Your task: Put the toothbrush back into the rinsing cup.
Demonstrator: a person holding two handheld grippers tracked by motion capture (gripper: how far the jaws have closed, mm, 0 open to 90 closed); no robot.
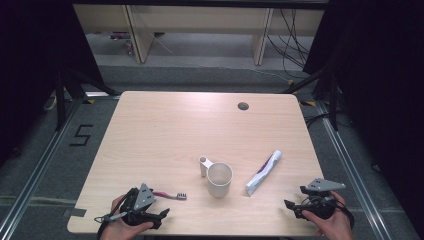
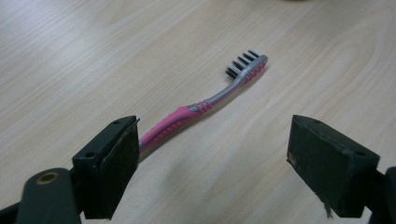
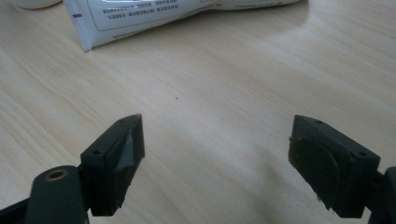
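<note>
We see the left gripper (image 2: pixel 212 163) w/ fingers (image 2: pixel 109 170) spread wide, pinching nothing; the pink toothbrush (image 2: pixel 187 116) lies flat on the tabletop (image 2: pixel 70 56), handle end just by the left-hand finger, bristle head farther out. Right gripper (image 3: pixel 217 165) fingers (image 3: pixel 114 161) also spread, bare wood btwn them; toothpaste tube (image 3: pixel 140 14) lies ahead, apart. White cup (image 1: pixel 219 179) sits btwn the two grippers.

Lab recording cell: pale wood-grain table with a cable hole (image 1: pixel 243 106) on grey carpet, black curtains (image 1: pixel 370 75), floor rails (image 1: pixel 30 175), loose black cables (image 1: pixel 292 45).
</note>
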